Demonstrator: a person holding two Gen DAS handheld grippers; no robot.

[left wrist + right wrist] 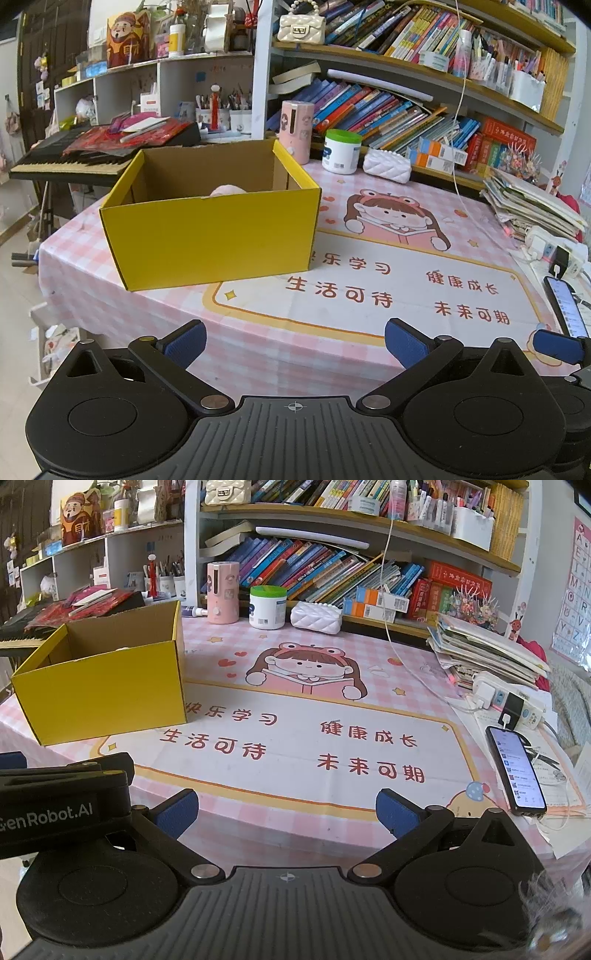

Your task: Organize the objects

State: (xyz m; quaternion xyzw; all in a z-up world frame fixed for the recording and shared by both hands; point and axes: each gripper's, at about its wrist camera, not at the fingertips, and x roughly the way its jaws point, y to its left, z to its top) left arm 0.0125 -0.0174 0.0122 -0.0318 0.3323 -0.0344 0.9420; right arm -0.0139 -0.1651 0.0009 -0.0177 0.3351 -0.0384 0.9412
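An open yellow cardboard box (210, 240) (103, 698) stands on the left side of the pink checked table mat (369, 280) (295, 738). Something pink (227, 190) shows just above the box's front wall, inside it. My left gripper (295, 343) hovers over the near table edge, open, with nothing between its blue pads (184, 341). My right gripper (286, 812) is also open and empty, held beside the left one, whose black body (62, 805) fills the left of the right wrist view. A blue fingertip of the right gripper (557, 345) shows at the left wrist view's right edge.
Along the back stand a pink cylinder (222, 592), a white jar with a green lid (267, 607) and a white quilted case (316, 617). A stack of papers (487, 650), a power strip (509, 701) and a lit phone (517, 771) lie at the right. Bookshelves rise behind; a keyboard (74, 158) sits left.
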